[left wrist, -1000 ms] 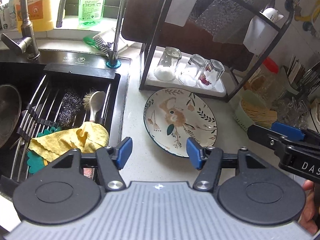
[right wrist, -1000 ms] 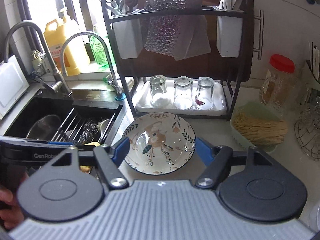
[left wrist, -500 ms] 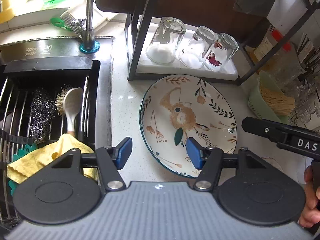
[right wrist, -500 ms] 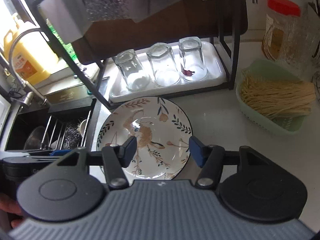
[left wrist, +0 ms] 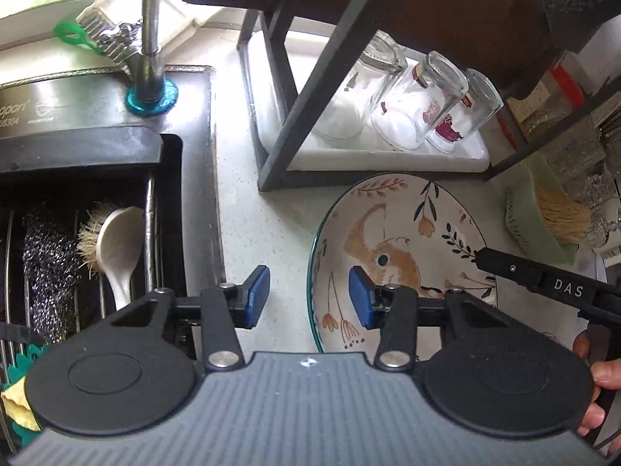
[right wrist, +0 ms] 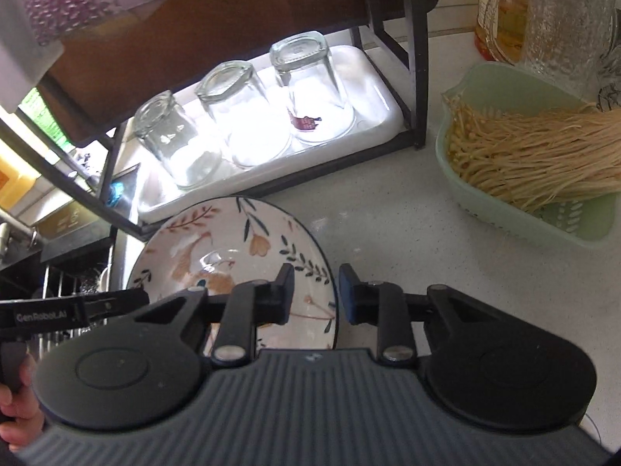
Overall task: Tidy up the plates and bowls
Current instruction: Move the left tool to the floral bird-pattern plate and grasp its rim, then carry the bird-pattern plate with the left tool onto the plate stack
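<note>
1. At the far left, the sink (left wrist: 170, 178) holds a rack with a steel scourer (left wrist: 46, 268) and a pale brush (left wrist: 116, 248) lying side by side; a yellow cloth (left wrist: 15, 407) peeks out at the bottom corner.
2. The left gripper (left wrist: 308, 297) straddles the plate's left rim: one blue pad is over the bare counter (left wrist: 252, 213), the other over the plate's inside. Its jaws have just been closing and stand partly apart, with the rim between them, and I can't see the pads pressing on it.
3. The plate (left wrist: 407, 233) lies flat on the counter, just in front of the black rack (left wrist: 330, 73) and right of the sink. It is painted with leaves and a tan animal.
4. On the rack's white tray (right wrist: 372, 116), three glasses (right wrist: 240, 112) stand upside down in a row.
5. The right gripper (right wrist: 316, 293) sits at the plate's right rim, with one finger over the plate and the other over the counter. Its jaws have just been closing too, and the gap is narrow; the rim runs between them, but whether they pinch it I cannot tell.
6. A hand (left wrist: 597, 380) grips that tool's handle.
7. Farthest right, a green basket (right wrist: 582, 229) of thin noodles (right wrist: 535, 159) sits well apart from the plate, with a jar (right wrist: 500, 11) behind it.
</note>
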Tool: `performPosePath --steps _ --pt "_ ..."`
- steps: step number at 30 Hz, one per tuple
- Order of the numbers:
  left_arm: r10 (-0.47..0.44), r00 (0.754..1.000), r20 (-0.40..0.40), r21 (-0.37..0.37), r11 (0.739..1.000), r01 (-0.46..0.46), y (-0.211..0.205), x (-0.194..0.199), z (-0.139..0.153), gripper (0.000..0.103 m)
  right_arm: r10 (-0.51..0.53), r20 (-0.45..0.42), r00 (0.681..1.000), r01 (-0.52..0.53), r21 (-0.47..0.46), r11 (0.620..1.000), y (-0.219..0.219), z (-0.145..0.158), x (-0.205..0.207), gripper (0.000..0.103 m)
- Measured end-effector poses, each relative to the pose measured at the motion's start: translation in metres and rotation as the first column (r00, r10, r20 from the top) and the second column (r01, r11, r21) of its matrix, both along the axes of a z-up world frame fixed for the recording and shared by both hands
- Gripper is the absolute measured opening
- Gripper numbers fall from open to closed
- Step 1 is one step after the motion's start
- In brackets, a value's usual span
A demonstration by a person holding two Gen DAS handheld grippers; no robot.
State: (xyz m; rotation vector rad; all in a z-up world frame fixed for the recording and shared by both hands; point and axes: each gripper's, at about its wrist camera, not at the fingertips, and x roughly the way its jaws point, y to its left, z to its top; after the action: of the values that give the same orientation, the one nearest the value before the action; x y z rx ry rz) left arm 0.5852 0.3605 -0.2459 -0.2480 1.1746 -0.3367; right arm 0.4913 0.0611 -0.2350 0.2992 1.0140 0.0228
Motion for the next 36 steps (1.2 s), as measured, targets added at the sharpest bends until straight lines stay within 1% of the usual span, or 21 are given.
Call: performPosePath --steps 3,4,5,6,8,10,13,15,17,20,27,30,33,36 --pt "-0.028 0.999 -0.017 -0.013 1.0 0.028 -0.005 0.005 -0.005 0.033 0.005 -0.017 1.0 -0.005 -0.003 1.0 0.002 -0.005 0.006 0.023" --pt "-0.041 0.999 -0.029 -0.02 0.999 0.04 -0.007 0.005 -0.005 0.031 0.0 -0.025 1.0 -0.001 -0.005 1.0 0.002 -0.006 0.007 0.022" --pt "-0.051 0.998 -0.028 -0.019 0.999 0.05 -0.01 0.004 -0.004 0.032 -0.007 -0.03 1.0 0.007 -0.003 1.0 0.003 -0.006 0.007 0.022" --pt "-0.056 0.998 -0.024 0.008 0.998 0.056 -0.014 0.003 -0.003 0.032 -0.002 -0.035 0.999 0.002 -0.003 1.0 0.004 -0.005 0.006 0.022" --pt "-0.063 0.998 -0.015 0.022 0.998 0.063 -0.018 0.001 -0.003 0.032 0.023 -0.038 0.999 -0.024 -0.017 1.0 0.006 -0.006 0.004 0.022" --pt "-0.057 0.998 -0.02 -0.004 0.998 0.057 -0.017 0.0 -0.004 0.032 0.017 -0.038 0.999 -0.018 -0.012 1.0 0.005 -0.007 0.003 0.022" --pt "-0.047 0.998 -0.036 -0.048 0.998 0.045 -0.012 0.003 -0.006 0.032 -0.012 -0.053 0.999 0.014 0.034 0.999 -0.001 -0.013 0.001 0.023" --pt "-0.046 0.998 -0.039 -0.053 0.998 0.044 -0.011 0.001 -0.005 0.032 -0.013 -0.054 0.998 0.016 0.056 0.998 -0.003 -0.012 -0.001 0.023" --pt "-0.052 0.998 -0.018 -0.055 0.997 0.051 -0.01 -0.005 0.002 0.032 -0.017 -0.044 0.999 0.02 0.078 0.997 -0.006 -0.009 -0.006 0.023" --pt "-0.072 0.997 0.001 -0.033 0.997 0.072 -0.014 -0.005 0.005 0.032 -0.024 -0.038 0.999 0.028 0.11 0.994 -0.008 -0.002 -0.015 0.023" --pt "-0.052 0.999 -0.01 -0.079 0.996 0.051 -0.01 -0.01 0.004 0.032 -0.018 -0.013 1.0 0.02 0.167 0.986 -0.022 0.02 -0.044 0.023" --pt "-0.036 0.999 -0.034 -0.095 0.995 0.033 -0.014 -0.022 0.017 0.032 -0.024 -0.003 1.0 0.024 0.179 0.984 -0.026 0.031 -0.058 0.023" --pt "-0.048 0.999 -0.02 -0.096 0.994 0.046 -0.018 -0.032 0.033 0.032 -0.029 -0.003 1.0 0.029 0.201 0.979 -0.031 0.043 -0.07 0.023" --pt "-0.052 0.998 -0.022 -0.132 0.99 0.049 -0.019 -0.038 0.045 0.032 -0.035 0.0 0.999 0.034 0.216 0.976 -0.036 0.052 -0.08 0.022"
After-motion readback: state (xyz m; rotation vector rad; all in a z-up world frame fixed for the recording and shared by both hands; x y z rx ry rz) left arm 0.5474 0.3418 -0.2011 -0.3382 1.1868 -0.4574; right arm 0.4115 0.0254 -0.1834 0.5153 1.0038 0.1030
